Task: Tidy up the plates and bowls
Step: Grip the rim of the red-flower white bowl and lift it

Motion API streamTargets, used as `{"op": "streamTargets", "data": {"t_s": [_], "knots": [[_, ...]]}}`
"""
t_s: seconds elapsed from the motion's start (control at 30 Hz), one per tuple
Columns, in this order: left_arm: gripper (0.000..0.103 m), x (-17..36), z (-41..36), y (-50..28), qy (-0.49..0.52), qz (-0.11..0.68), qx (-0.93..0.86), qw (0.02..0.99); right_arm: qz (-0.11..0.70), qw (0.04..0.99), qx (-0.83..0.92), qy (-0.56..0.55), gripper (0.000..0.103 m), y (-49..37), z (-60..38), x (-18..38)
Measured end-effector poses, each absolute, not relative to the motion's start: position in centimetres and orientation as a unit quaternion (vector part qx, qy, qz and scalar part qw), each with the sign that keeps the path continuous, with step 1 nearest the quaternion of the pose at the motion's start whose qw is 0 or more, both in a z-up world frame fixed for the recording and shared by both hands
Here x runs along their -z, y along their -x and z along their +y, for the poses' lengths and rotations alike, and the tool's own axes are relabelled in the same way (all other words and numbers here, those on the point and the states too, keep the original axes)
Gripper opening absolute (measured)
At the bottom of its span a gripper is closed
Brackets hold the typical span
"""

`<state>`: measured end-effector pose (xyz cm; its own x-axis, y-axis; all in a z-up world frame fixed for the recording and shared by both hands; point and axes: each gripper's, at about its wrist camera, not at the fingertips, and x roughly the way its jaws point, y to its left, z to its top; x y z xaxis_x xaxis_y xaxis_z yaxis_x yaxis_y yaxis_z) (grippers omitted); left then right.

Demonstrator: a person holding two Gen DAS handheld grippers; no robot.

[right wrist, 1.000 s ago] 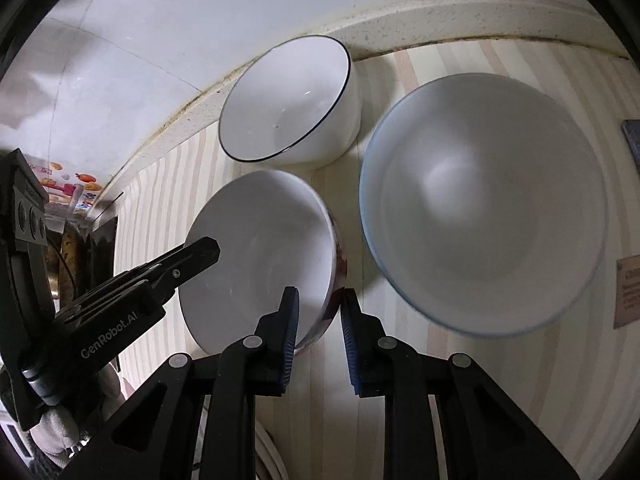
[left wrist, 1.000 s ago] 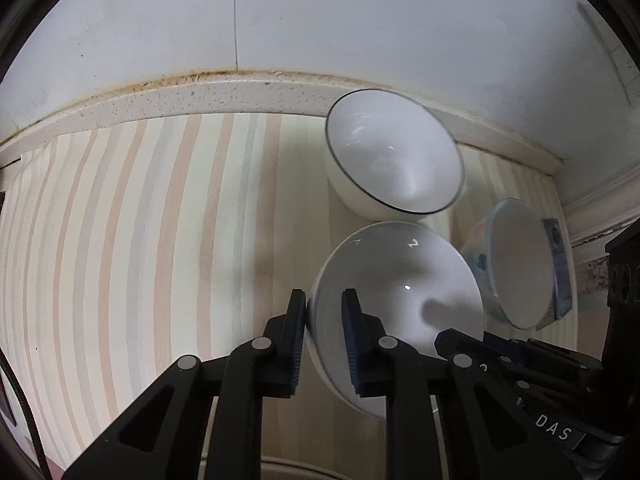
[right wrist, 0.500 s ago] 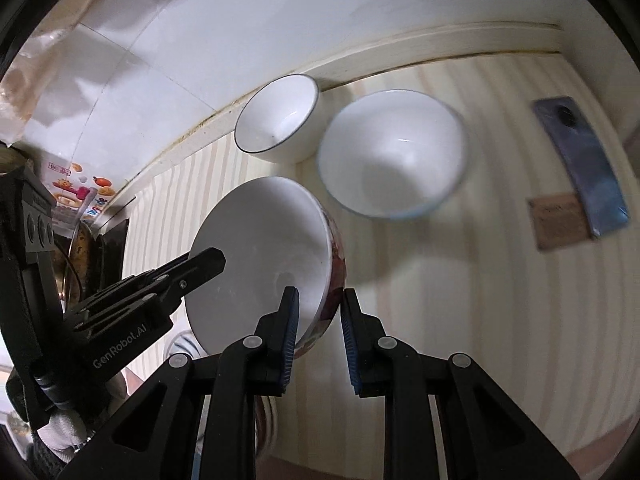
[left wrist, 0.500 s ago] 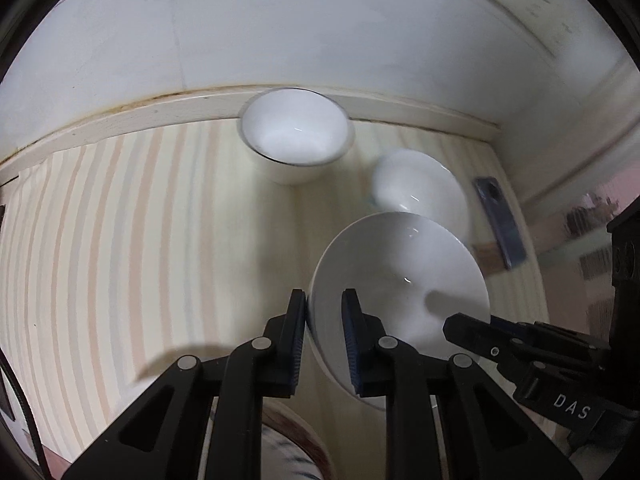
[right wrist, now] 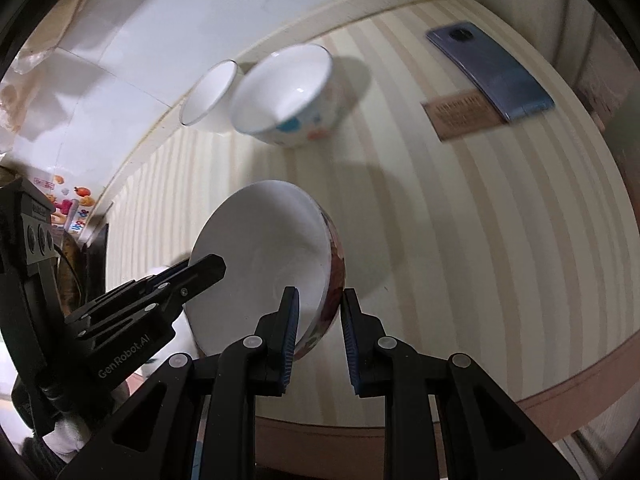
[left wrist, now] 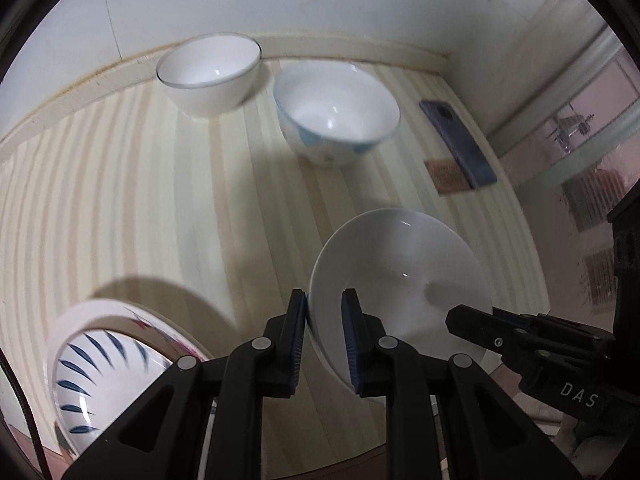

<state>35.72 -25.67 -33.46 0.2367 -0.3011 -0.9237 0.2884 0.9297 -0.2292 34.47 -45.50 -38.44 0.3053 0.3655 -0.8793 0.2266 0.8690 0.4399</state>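
held bowl (left wrist: 400,280) raised off table | patterned plate (left wrist: 96,364) apparently now visible

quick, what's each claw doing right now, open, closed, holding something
Left claw: closed on the left rim of the white bowl, held tilted above the table.
Right claw: closed on the right rim of the same bowl.

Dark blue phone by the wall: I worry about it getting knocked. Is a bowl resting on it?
No, the dark blue phone lies bare, overlapping only a brown card.
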Motion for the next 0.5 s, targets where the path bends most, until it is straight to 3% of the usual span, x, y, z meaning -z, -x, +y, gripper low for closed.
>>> {"op": "streamTargets", "data": {"t_s": [0.5], "knots": [[0.016, 35.8, -26.8, -33.2, -0.028, 0.612, 0.187, 0.768, 0.603, 0.754, -0.041, -0.257, 0.023, -31.9, -45.5, 41.0]]}}
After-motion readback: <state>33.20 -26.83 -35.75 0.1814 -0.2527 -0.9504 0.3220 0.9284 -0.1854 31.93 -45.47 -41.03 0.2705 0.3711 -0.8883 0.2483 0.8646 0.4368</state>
